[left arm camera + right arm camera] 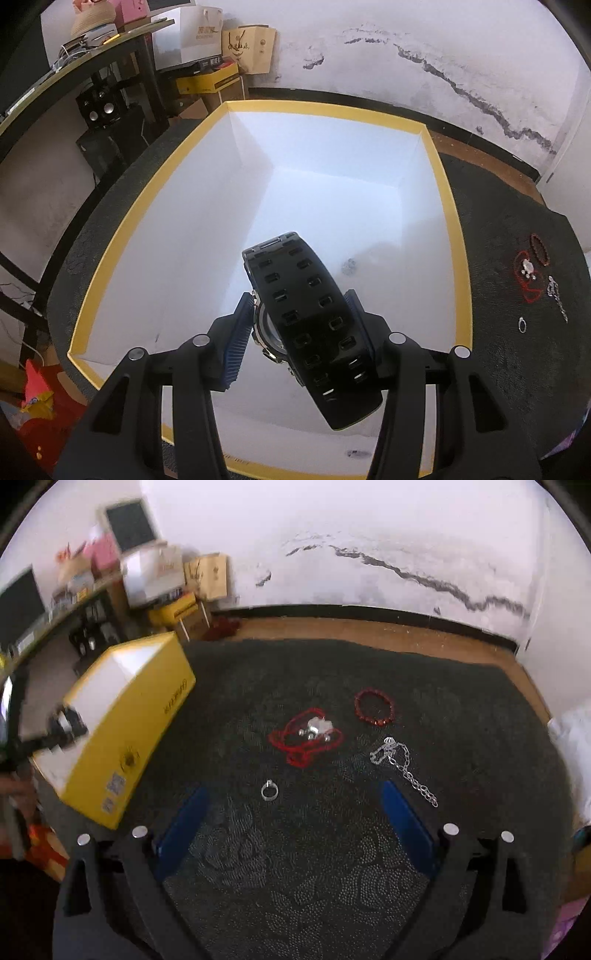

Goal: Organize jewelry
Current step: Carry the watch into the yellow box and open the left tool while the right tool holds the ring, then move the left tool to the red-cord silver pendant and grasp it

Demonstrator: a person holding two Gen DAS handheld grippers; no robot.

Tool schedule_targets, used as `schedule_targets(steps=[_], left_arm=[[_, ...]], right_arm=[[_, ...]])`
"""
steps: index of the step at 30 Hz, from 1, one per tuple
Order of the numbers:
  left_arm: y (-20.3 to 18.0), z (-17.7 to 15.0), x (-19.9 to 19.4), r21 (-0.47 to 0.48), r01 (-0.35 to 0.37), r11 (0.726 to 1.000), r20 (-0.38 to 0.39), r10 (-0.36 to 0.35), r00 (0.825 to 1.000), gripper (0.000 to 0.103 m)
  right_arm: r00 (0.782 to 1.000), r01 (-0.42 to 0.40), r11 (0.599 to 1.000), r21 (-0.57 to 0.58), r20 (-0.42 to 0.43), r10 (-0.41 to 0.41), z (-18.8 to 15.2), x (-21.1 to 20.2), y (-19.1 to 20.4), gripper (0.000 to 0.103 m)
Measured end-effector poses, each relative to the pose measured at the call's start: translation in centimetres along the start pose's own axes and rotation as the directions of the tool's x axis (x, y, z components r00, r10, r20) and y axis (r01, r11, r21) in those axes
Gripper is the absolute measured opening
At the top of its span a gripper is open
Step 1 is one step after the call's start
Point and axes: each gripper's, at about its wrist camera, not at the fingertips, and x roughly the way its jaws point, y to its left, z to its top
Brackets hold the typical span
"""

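Note:
My left gripper is shut on a black watch with a perforated strap, held over the open yellow-rimmed white box. A small dark item lies on the box floor. My right gripper stands open above the dark mat, nothing between its blue pads. Just ahead of it lies a silver ring. Beyond are a red cord with silver charms, a red bead bracelet and a silver chain. The yellow box stands to the left in the right wrist view.
The dark textured mat covers a wooden table against a cracked white wall. A shelf with bags, boxes and speakers stands far left. The same jewellery lies right of the box in the left wrist view.

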Motion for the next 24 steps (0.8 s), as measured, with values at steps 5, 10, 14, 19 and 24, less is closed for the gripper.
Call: schedule_targets(steps=[5, 10, 14, 19, 24], left_arm=[[-0.4, 0.6, 0.8, -0.016, -0.004, 1.000, 0.003, 0.004, 1.000, 0.049], [-0.7, 0.7, 1.7, -0.004, -0.005, 1.000, -0.011, 0.005, 1.000, 0.049], [-0.8, 0.6, 2.2, -0.006, -0.019, 1.000, -0.028, 0.019, 0.999, 0.049], [-1.5, 0.4, 2.0, -0.007, -0.023, 1.000, -0.019, 0.022, 1.000, 0.050], [-2.0, 0.2, 1.1, -0.001, -0.026, 1.000, 0.017, 0.026, 1.000, 0.072]], right_arm=[[0.999, -0.021, 0.990, 0.137, 0.043, 0.015, 0.8, -1.3, -3.9, 0.091], [0.998, -0.008, 0.984, 0.179, 0.066, -0.004, 1.2, -2.4, -5.9, 0.091], [0.997, -0.010, 0.981, 0.195, 0.080, -0.006, 1.4, -3.3, -6.9, 0.091], [0.996, 0.008, 0.982, 0.186, 0.087, -0.025, 1.4, -3.8, -7.0, 0.091], [0.996, 0.010, 0.981, 0.192, 0.087, -0.027, 1.4, -4.1, -7.1, 0.091]])
